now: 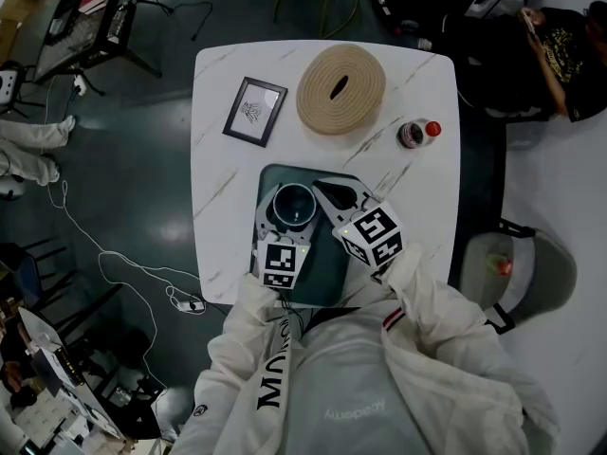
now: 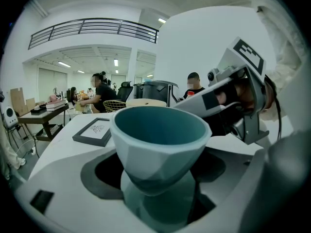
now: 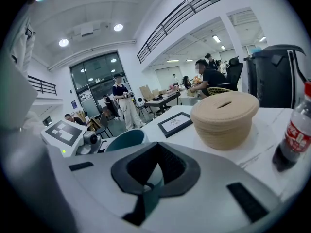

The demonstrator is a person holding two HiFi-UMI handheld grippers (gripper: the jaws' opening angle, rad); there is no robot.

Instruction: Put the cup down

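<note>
The left tongs (image 2: 160, 178) pinch the teal cup (image 1: 293, 207) above the dark mat (image 1: 327, 271), apparently unreleased. The right tongs (image 1: 327, 197), also over the mat, are pressed together and empty.

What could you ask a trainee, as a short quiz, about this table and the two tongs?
1. True or false: the left tongs grip the teal cup.
2. Which thing sits nearest the red-capped bottle? A: the picture frame. B: the woven basket. C: the teal cup.
3. What do the right tongs hold?

Key: 1 true; 2 B; 3 nothing, their jaws are together with nothing between them.
</note>
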